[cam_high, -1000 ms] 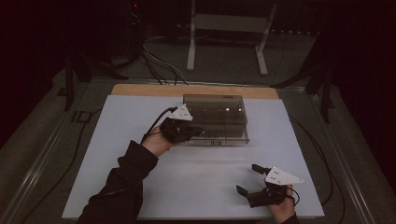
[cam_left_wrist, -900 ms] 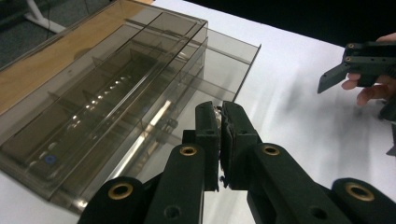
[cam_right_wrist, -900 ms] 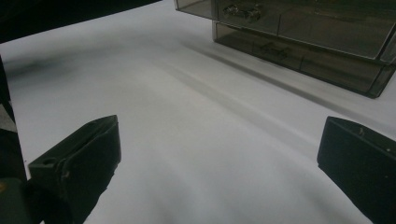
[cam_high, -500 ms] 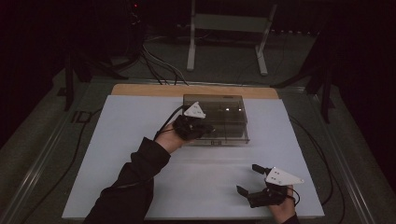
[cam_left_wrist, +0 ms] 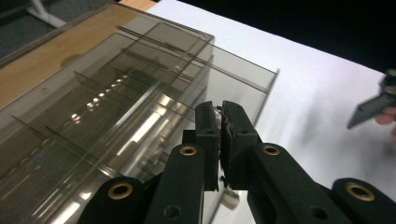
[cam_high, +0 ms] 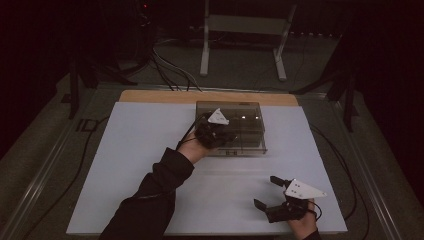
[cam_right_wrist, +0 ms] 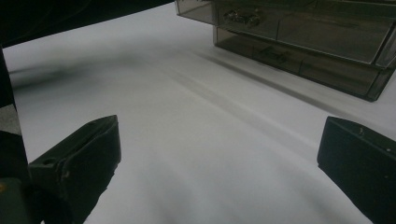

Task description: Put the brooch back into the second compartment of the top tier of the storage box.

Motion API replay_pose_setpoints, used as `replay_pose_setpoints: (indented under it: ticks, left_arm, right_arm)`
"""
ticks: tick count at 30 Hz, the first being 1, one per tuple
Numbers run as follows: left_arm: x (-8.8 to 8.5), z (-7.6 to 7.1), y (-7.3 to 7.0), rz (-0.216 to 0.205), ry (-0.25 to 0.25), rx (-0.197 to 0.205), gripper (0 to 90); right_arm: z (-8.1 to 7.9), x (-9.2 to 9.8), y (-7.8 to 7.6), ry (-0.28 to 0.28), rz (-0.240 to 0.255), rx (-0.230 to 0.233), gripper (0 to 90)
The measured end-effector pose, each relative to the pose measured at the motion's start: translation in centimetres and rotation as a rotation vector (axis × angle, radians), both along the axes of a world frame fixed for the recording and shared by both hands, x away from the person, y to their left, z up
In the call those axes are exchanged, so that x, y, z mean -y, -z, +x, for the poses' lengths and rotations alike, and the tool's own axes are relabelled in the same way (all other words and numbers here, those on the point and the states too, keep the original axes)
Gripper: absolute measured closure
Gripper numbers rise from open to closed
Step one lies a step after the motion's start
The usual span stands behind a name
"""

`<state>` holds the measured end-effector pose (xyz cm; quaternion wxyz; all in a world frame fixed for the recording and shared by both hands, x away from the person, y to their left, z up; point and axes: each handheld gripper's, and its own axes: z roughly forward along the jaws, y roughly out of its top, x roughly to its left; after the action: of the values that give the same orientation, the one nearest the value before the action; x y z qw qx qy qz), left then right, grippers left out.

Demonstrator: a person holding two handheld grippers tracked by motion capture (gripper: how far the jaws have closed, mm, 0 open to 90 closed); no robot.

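A smoky clear plastic drawer box (cam_high: pixel 245 125) stands at the back middle of the white sheet. My left gripper (cam_high: pixel 226 137) hovers over the box's front left part, by its upper drawers. In the left gripper view that gripper (cam_left_wrist: pixel 222 112) has its jaws pressed together above the box's top edge (cam_left_wrist: pixel 116 102), and I can make out nothing held between them. My right gripper (cam_high: pixel 266 191) rests low at the front right, open and empty. Seen in the right gripper view, its jaws (cam_right_wrist: pixel 219 140) stand wide over bare sheet, with the box (cam_right_wrist: pixel 299 42) and a metal drawer handle (cam_right_wrist: pixel 240 17) farther off.
The white sheet (cam_high: pixel 135 165) covers most of the table, and a wooden strip (cam_high: pixel 160 96) shows along the back. Cables (cam_high: pixel 345 170) trail off the right side. A metal stand (cam_high: pixel 240 30) stands on the floor behind the table.
My left hand has moved right from the box's left end to over its front left part. The right gripper has stayed in place, open.
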<state>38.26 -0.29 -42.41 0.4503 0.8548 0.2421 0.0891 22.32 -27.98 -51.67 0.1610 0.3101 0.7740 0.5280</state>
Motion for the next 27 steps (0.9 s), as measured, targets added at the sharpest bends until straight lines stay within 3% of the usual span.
replay_pose_setpoints:
  ticks: [6,13,20,23,27]
  left_arm:
    - [0.5,0.0,0.2,0.014,-0.025,0.009,87.5]
    - [0.6,0.6,0.8,-0.001,-0.083,-0.042,87.5]
    - [1.0,0.7,1.6,0.015,-0.081,-0.061,86.9]
    - [1.1,0.9,1.8,-0.007,-0.085,-0.076,86.7]
    - [1.2,1.0,1.9,-0.001,-0.104,-0.057,74.6]
  right_arm:
    - [0.0,0.0,0.0,-0.001,0.001,-0.001,0.0]
    - [0.0,0.0,0.0,-0.001,0.004,-0.006,0.0]
    - [0.0,0.0,0.0,-0.001,0.005,-0.007,0.0]
    - [0.1,0.1,0.1,-0.001,0.003,-0.006,0.0]
    - [0.1,0.1,0.0,-0.001,0.006,-0.004,0.0]
